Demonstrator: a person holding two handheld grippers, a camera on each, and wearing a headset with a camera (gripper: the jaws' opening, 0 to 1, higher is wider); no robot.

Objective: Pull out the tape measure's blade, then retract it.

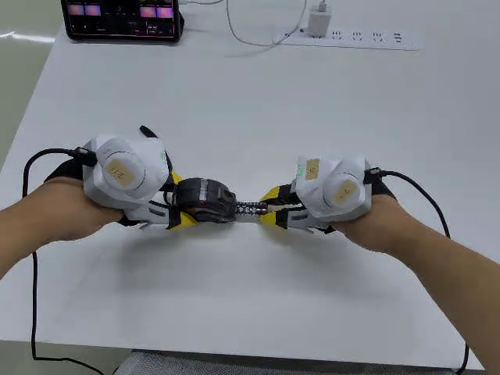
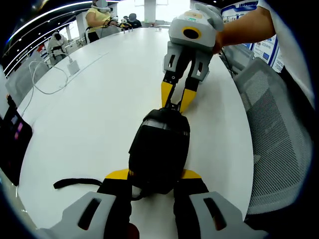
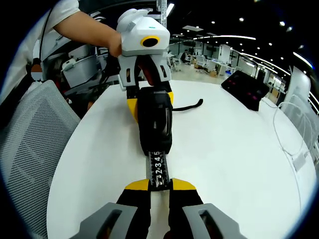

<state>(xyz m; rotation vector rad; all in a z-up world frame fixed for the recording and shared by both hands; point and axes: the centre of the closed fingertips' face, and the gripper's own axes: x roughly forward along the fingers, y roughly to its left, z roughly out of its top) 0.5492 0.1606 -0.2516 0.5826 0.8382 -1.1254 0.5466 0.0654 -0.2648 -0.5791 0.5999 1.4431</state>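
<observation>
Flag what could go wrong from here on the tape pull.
1. The right gripper pinches only the end of the blade. If it slips, the blade would likely snap back into the tape measure.
2. The left gripper holds the tape measure by its rear end only, so a harder pull might twist or drag it out of the jaws.
3. The loose black strap lies beside the left jaws and might snag.

Inventory: tape measure (image 1: 205, 200) x1; grippers x2, left gripper (image 1: 181, 201) and right gripper (image 1: 269, 206); power strip (image 1: 355, 37) x1 w/ 1 charger (image 1: 319, 19); tablet (image 1: 123, 17) x1; surface (image 1: 234, 117) x1.
</observation>
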